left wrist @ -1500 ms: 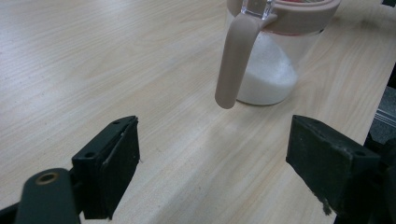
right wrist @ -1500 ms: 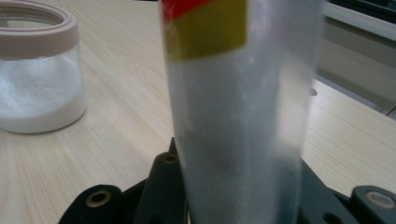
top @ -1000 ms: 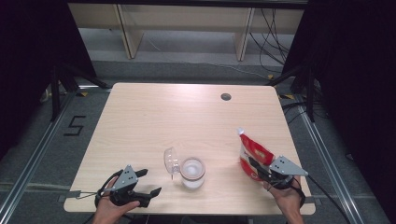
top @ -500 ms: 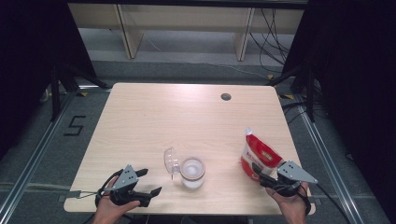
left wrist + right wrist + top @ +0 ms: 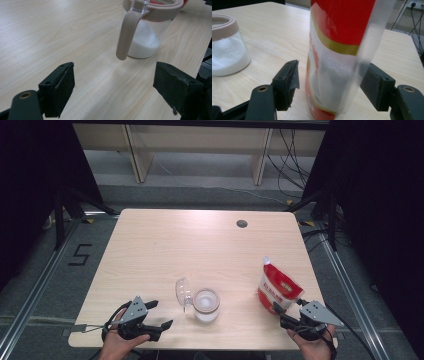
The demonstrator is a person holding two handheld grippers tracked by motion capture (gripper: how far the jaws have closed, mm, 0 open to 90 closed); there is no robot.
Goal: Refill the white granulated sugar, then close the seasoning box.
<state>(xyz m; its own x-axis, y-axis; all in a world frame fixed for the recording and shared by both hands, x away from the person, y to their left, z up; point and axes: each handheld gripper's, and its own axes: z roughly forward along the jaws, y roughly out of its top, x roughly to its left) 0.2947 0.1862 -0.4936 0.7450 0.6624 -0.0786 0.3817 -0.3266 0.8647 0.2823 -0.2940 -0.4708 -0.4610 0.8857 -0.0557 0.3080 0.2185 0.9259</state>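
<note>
Pouch top gets cut off in your right gripper view, and the print on it is too blurry to read. It stands near the table's right edge, toward the near corner. Your right gripper has just been opening: jaws spread either side of the pouch, pads off it. Your left gripper sits released at the near edge, the jar just ahead.

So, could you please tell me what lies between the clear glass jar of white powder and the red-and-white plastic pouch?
Nothing: the high view shows bare light wooden table between the jar and the pouch.
</note>
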